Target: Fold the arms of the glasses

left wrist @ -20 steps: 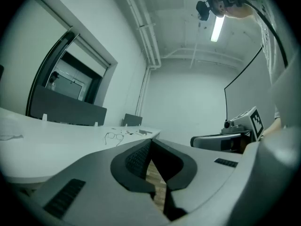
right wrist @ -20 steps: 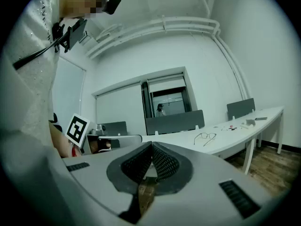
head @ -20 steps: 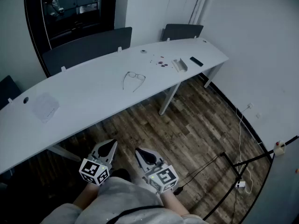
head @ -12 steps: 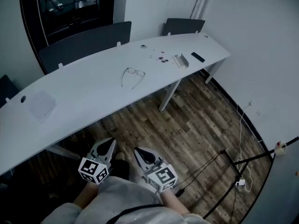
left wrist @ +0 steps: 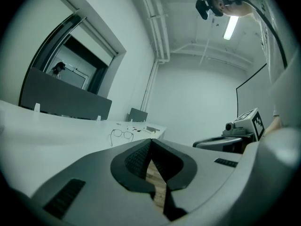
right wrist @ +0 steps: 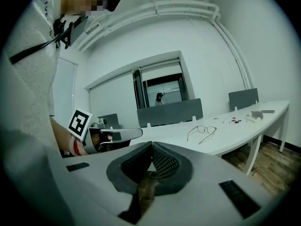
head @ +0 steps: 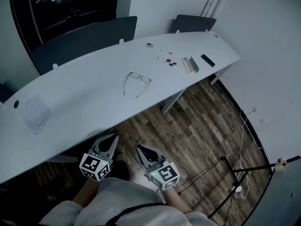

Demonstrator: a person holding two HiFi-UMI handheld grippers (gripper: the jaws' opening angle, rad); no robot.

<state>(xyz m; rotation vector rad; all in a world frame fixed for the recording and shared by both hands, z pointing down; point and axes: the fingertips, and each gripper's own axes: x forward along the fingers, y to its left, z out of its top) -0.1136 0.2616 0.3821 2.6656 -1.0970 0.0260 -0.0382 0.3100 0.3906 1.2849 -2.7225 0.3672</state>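
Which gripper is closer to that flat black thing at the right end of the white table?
Right. The right gripper hangs over the floor, short of the table, on the flat black thing's side; the left gripper sits beside it, farther over.

Glasses (head: 137, 82) open on white table (head: 84, 98), both grippers — left (head: 108, 144), right (head: 143, 153) — low
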